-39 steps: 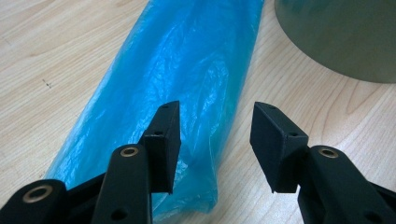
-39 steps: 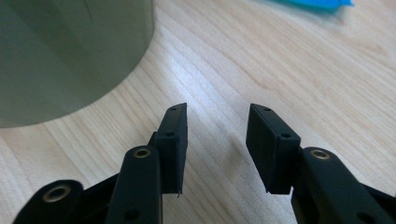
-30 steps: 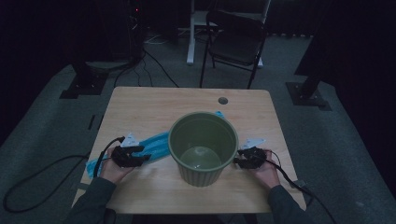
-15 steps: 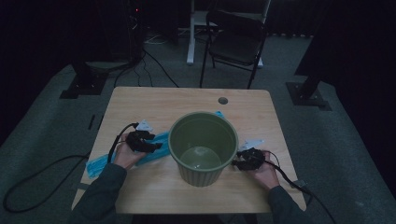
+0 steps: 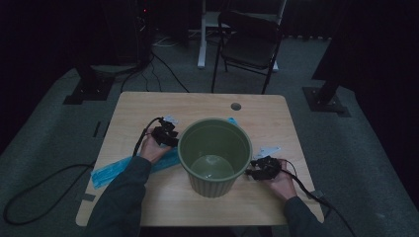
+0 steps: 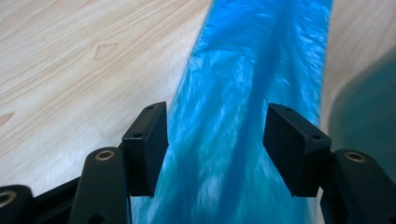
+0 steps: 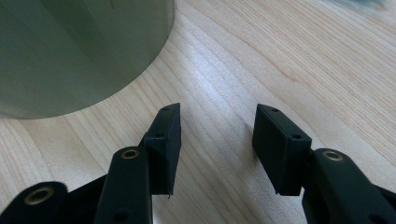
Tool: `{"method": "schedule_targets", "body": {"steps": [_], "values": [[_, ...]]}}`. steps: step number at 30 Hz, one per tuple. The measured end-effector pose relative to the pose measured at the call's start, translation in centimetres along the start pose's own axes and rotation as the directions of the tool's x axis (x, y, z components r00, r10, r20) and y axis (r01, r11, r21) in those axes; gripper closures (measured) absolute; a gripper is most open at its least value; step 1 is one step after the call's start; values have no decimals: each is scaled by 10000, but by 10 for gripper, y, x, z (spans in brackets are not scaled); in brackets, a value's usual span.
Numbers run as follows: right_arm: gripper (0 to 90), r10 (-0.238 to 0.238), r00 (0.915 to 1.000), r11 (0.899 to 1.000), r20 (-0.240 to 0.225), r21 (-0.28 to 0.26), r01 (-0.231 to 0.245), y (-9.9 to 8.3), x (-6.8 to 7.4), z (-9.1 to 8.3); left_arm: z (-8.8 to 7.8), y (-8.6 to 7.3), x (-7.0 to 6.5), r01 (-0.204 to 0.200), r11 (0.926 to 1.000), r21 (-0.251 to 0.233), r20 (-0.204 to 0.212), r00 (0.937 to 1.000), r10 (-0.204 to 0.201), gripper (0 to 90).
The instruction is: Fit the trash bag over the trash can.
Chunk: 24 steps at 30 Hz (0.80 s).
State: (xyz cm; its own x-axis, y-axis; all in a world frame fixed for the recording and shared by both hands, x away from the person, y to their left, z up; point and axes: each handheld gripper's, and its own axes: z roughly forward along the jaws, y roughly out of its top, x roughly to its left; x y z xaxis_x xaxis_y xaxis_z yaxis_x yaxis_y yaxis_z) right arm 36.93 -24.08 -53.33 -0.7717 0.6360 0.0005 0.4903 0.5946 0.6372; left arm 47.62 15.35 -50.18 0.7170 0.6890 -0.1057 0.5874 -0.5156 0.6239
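Both tools gape: the left tool [image 6: 215,144] has just opened astride the blue bag [image 6: 247,93], the right tool [image 7: 217,149] empty.

The round plastic bucket [image 5: 215,153] is olive green, with fine vertical ribs on its outside wall. The long crinkled plastic bag [image 6: 243,121] is bright blue and shiny, with pale streaks in its folds. The wooden table [image 5: 148,106] is light beige with a darker brown grain pattern. The left gripper [image 6: 215,140] and the right gripper [image 7: 217,140] are matte black, with small brass-coloured rings at the screw holes.
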Motion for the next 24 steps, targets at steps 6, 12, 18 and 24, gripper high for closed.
{"method": "schedule_targets", "body": {"steps": [6, 12, 18, 24], "values": [[518, -5, 10000, 10000, -1, 3, 5, 0, 0, 0, 20, 9, 0, 240, 9997, 34, 112, 9996, -240, 412], [518, 10, 10000, 10000, -2, 13, -10, -1, -1, -1, 37, 14, -10, -49, 9991, 431, 13, 10000, 49, 409], [518, 5, 10000, 10000, 3, 9, -5, -2, -1, -2, 42, 14, -12, -277, 9971, 708, -211, 9993, 292, 406], [519, 5, 10000, 10000, 7, 15, -5, -2, -2, -2, 41, 12, -20, -841, 9924, 899, -755, 9930, 910, 475]]}}
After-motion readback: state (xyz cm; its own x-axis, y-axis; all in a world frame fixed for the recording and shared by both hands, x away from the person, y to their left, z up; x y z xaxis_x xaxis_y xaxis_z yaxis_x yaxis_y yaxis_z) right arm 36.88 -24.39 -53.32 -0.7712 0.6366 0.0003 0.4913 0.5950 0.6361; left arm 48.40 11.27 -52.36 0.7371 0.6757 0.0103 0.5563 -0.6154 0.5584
